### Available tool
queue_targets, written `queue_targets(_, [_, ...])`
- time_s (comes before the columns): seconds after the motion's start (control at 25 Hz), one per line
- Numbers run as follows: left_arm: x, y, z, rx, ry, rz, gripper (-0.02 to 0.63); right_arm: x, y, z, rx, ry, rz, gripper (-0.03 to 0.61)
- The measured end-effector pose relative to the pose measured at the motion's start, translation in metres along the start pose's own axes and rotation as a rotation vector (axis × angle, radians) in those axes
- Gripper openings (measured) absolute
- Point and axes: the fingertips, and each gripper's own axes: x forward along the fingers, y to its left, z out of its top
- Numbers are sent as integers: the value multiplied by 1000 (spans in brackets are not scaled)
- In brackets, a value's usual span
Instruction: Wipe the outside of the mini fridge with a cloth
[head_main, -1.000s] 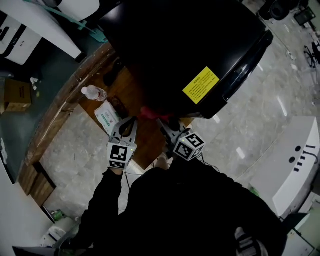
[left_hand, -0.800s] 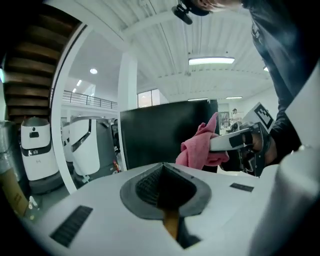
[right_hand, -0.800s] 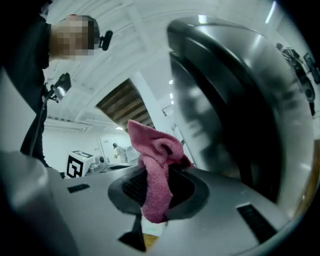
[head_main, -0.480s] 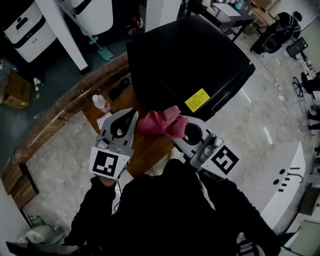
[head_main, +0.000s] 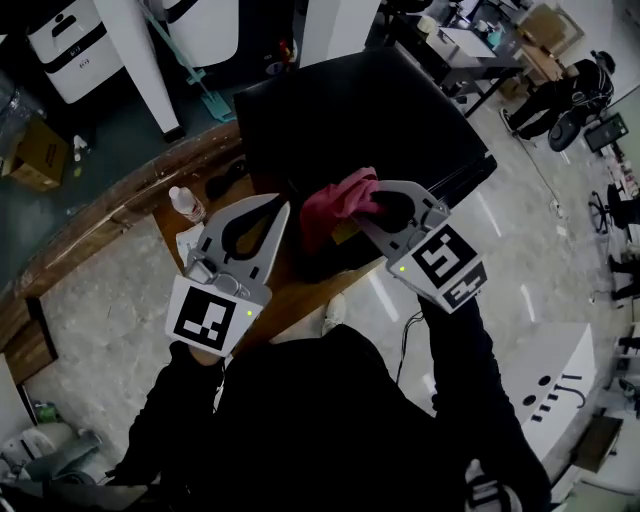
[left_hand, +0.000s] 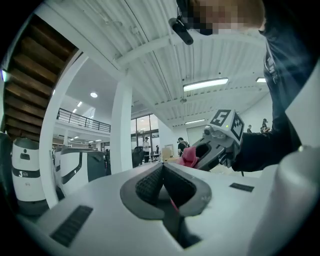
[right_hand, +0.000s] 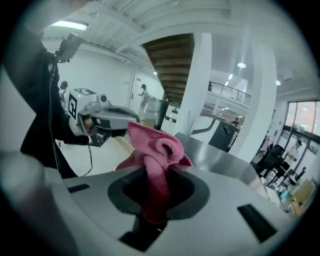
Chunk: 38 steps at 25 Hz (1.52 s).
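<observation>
The black mini fridge (head_main: 370, 120) stands on the wooden table, its top facing the head view. Both grippers are held up high in front of it, close to the head camera. My right gripper (head_main: 368, 205) is shut on a bunched pink cloth (head_main: 335, 205), which sticks out past the jaw tips toward the left. In the right gripper view the cloth (right_hand: 157, 150) fills the jaws of that gripper (right_hand: 160, 167). My left gripper (head_main: 282, 212) is shut with nothing in it, just left of the cloth. Its jaws (left_hand: 162, 172) meet in the left gripper view.
A wooden table (head_main: 120, 215) carries a water bottle (head_main: 187, 205) and a white packet (head_main: 188, 243) left of the fridge. White machines stand at the back left (head_main: 70, 45) and lower right (head_main: 560, 380). A person (head_main: 575, 90) sits at the far right.
Both grippers have risen toward the head camera, the right one lifting the pink cloth away from the fridge's front. The view has drawn back from the fridge.
</observation>
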Motion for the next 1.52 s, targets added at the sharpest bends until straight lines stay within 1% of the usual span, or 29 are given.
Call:
queue_targets(0.12, [25,-14,2,-10,27,22,6,13,-2,-13,-96,61,79,75])
queue_targets(0.28, [58,-29,9,-4,66,51,6,15,-8,-22,-185,82,165,74])
queue_targets(0.44, [89,-35,20,31,85,84,6,10,-25,-34,-178,65,242,72])
queue_targets(0.56, [119,-48,31,66,90,80,6,-3,-48,-50,-170,64,253,72])
queue_targets(0.68, [153,-69,38,41,84,49,6,-15,-71,-66,-161,61,253,72])
queue_targets(0.8, [183,-86,43,22,80,36,6,-31,-99,-86,-147,72,237,72])
queue_targets(0.96, [217,-105,48,19,81,20,6,-55,-147,-115,-110,92,183,72])
queue_targets(1.16, [253,-121,52,23,75,-4,6,-78,-206,-150,-36,109,93,72])
queue_targets(1.32, [276,-127,55,47,64,-22,6,-97,-253,-174,22,134,19,72])
queue_targets(1.44, [286,-130,58,42,68,-28,6,-114,-283,-193,52,178,-50,72])
queue_targets(1.52, [282,-131,60,42,63,-25,6,-123,-295,-200,48,215,-102,72])
